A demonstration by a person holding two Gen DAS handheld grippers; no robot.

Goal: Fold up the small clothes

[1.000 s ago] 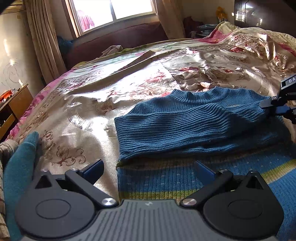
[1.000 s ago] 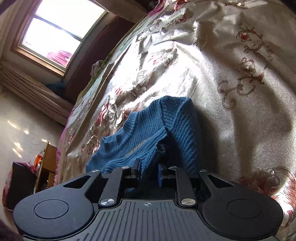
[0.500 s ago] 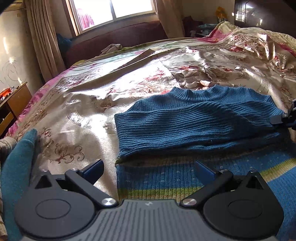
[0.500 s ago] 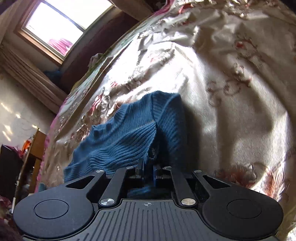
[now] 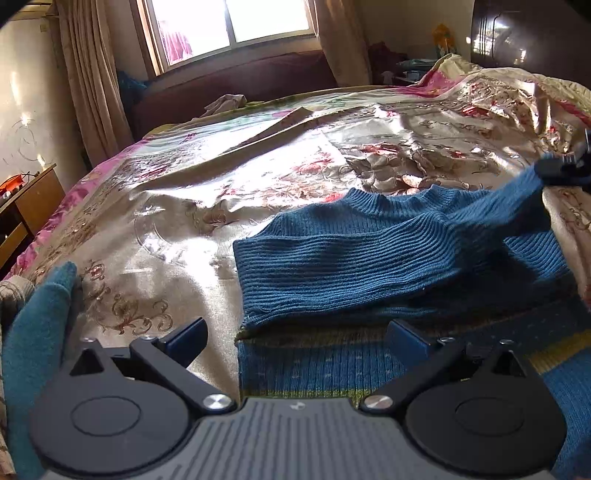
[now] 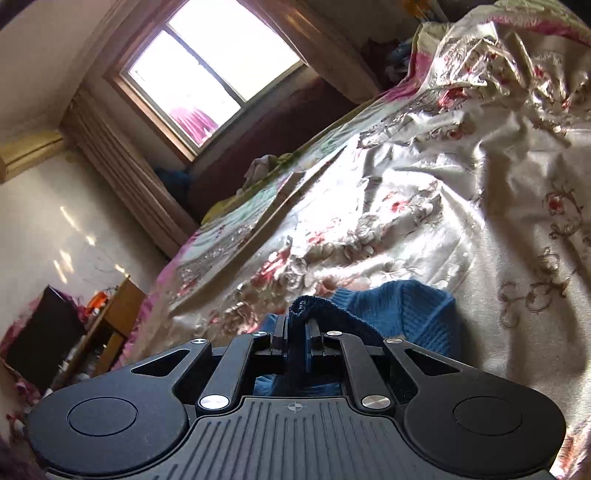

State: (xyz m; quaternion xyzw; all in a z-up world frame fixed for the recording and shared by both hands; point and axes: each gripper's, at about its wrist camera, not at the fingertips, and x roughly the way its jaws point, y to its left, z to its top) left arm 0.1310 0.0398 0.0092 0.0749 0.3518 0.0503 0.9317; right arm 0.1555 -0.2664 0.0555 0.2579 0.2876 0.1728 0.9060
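Observation:
A small blue ribbed sweater (image 5: 369,258) lies on the bed, one sleeve folded across its chest and its striped hem (image 5: 332,369) nearest me. My left gripper (image 5: 295,338) hovers open over the hem's left corner, nothing between its fingers. At the right edge of the left wrist view, my right gripper (image 5: 561,170) pinches the sweater's right sleeve end and holds it lifted off the bed. In the right wrist view the right gripper (image 6: 295,328) is shut on a bunched blue sleeve cuff (image 6: 306,306), with the sweater (image 6: 406,310) below.
A shiny floral bedspread (image 5: 258,177) covers the wide bed. A teal cloth (image 5: 37,332) lies at the near left. A wooden side table (image 5: 29,199) stands left of the bed; a window (image 5: 229,26) and curtains are behind. A crumpled cloth (image 5: 225,103) sits at the headboard.
The right gripper closed on the sweater's right sleeve end, then rose and rolled, lifting the sleeve off the bed. The left gripper stayed where it was.

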